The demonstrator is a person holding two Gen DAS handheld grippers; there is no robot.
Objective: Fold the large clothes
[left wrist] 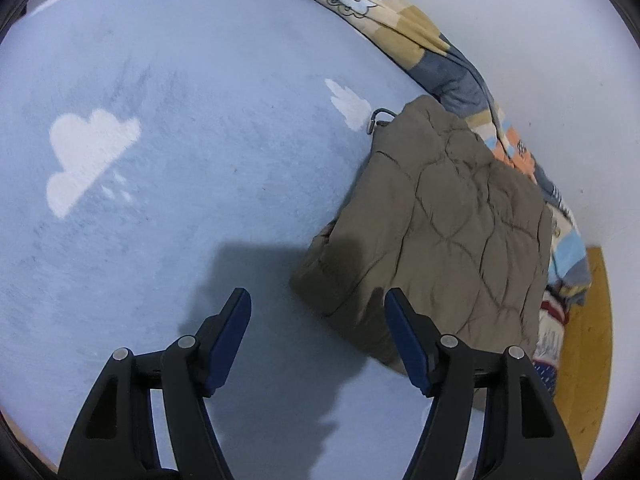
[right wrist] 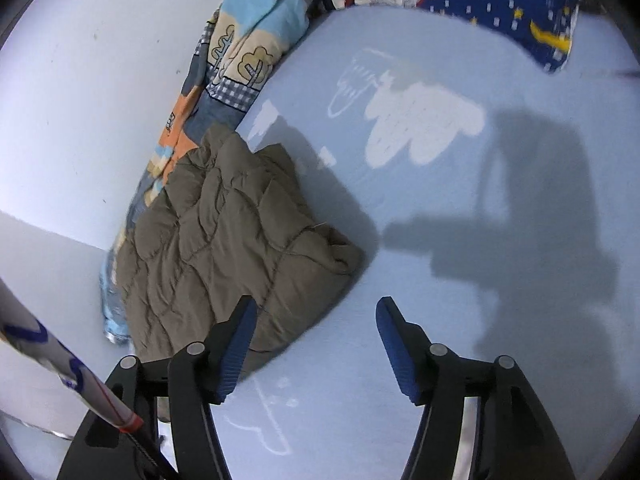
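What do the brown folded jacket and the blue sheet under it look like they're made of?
Brown jacket: seemingly padded synthetic shell, matte; puffy stitched quilting panels suggest filling.
Blue sheet: looks like soft woven or brushed fabric, matte, with printed white clouds; the exact fibre can't be told.

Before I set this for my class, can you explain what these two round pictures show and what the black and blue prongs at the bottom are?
A person holds a two-finger tool in each hand, each with a wide-angle camera looking along its fingers. One picture is from the left tool, the other from the right tool. Both are open and hold nothing. Below lies a blue sheet with white clouds. On it rests a folded brown quilted jacket, beside a patchwork quilt along the wall. A starry pillow lies further off.
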